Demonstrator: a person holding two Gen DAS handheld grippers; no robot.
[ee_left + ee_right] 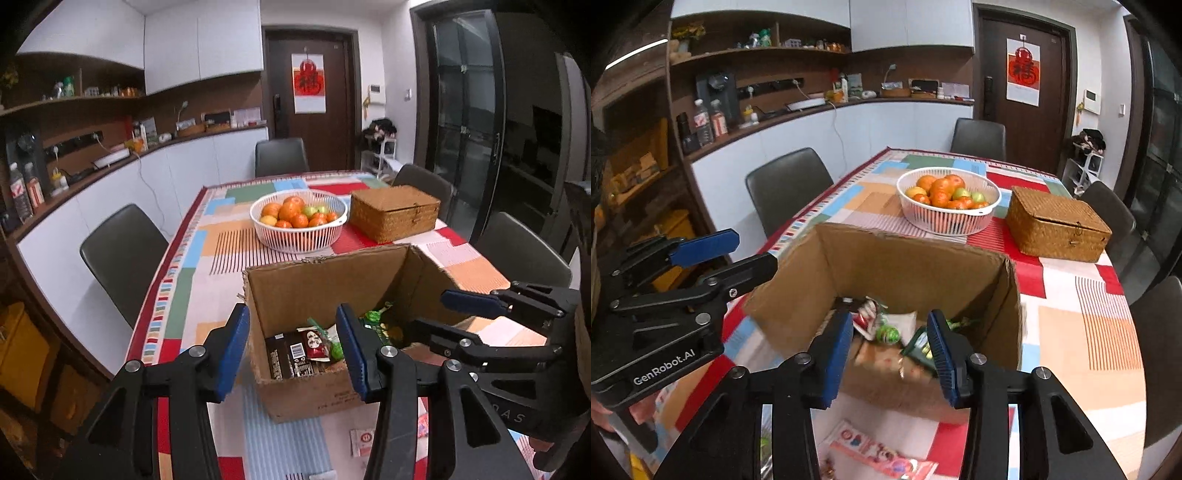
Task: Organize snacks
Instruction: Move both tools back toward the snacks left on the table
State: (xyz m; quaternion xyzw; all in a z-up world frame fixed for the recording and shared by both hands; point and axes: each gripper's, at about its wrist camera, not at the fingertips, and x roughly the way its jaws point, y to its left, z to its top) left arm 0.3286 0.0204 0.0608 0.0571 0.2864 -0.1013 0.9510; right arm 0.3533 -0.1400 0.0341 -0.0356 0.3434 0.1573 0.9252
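- Snacks are seen piled in an open cardboard box at the near end of a table covered with a patchwork cloth; more packets lie flat on the cloth in front of the box.
- Left tongs and right tongs are both held open over the box, nothing between their blue pads.
- Packets are judged light, soft and crinkly, with slick film likely to slide; a pinch across a sealed edge or flat middle is advised, gently, since contents may crush.
- A small green round sweet may roll.
- A fruit basket and a wicker box stand farther off.
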